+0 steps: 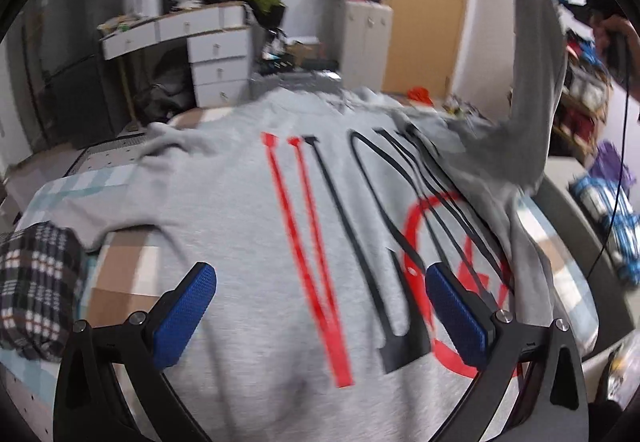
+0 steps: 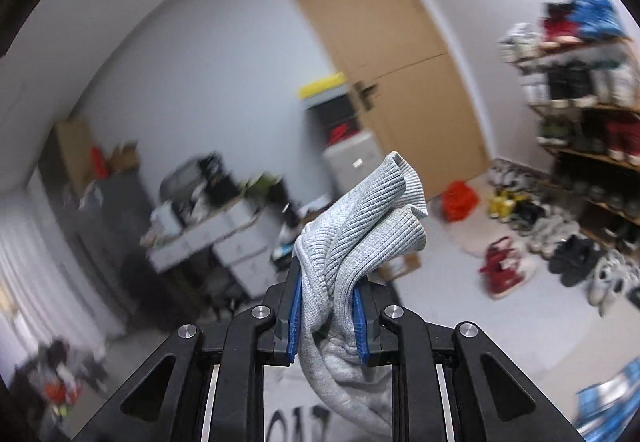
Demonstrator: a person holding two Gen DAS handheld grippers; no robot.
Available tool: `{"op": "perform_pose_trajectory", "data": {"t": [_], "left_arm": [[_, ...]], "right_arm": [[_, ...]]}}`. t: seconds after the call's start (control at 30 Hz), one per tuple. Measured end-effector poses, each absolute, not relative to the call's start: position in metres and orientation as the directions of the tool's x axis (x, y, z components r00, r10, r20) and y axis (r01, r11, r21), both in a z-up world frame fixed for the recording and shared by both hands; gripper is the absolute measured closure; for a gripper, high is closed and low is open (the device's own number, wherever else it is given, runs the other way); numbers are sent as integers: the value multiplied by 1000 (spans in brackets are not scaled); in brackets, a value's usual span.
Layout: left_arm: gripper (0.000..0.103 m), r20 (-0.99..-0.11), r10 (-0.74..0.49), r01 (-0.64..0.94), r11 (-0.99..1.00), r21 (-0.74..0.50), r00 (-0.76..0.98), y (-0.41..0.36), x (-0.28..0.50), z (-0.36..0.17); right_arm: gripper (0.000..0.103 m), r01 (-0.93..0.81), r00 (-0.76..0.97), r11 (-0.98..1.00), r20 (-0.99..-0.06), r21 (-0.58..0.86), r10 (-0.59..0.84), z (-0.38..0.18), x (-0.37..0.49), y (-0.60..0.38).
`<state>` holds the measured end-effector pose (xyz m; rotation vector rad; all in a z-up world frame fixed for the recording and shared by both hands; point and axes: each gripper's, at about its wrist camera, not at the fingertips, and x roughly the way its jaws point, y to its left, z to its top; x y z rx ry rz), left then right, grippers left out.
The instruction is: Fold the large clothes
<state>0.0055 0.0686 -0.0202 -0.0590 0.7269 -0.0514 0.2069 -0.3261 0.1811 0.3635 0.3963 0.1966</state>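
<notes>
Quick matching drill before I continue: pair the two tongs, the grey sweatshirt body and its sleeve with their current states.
1. left tongs
2. right tongs
3. grey printed sweatshirt body
4. ribbed grey sleeve cuff

a. spread flat on the bed
b. clamped, sticking out past the pads
c. open, empty
d. shut on fabric

Pairs: 1-c, 2-d, 3-a, 4-b

Checked bed (image 1: 120,270) bears grey sweatshirt (image 1: 248,226), plaid cloth (image 1: 36,282).
</notes>
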Motion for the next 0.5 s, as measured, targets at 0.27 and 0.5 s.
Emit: {"op": "perform_pose_trajectory", "data": {"t": [0.27, 0.5], "left_arm": [[1, -612, 53, -181, 972, -149, 789, 137, -7, -1], [1, -647, -24, -267, 899, -347, 762, 176, -2, -9]], "right_arm": [[82, -203, 736, 921, -568, 334, 368, 65, 249, -147], [82, -373, 547, 916, -764, 145, 343, -37, 231, -9]]}}
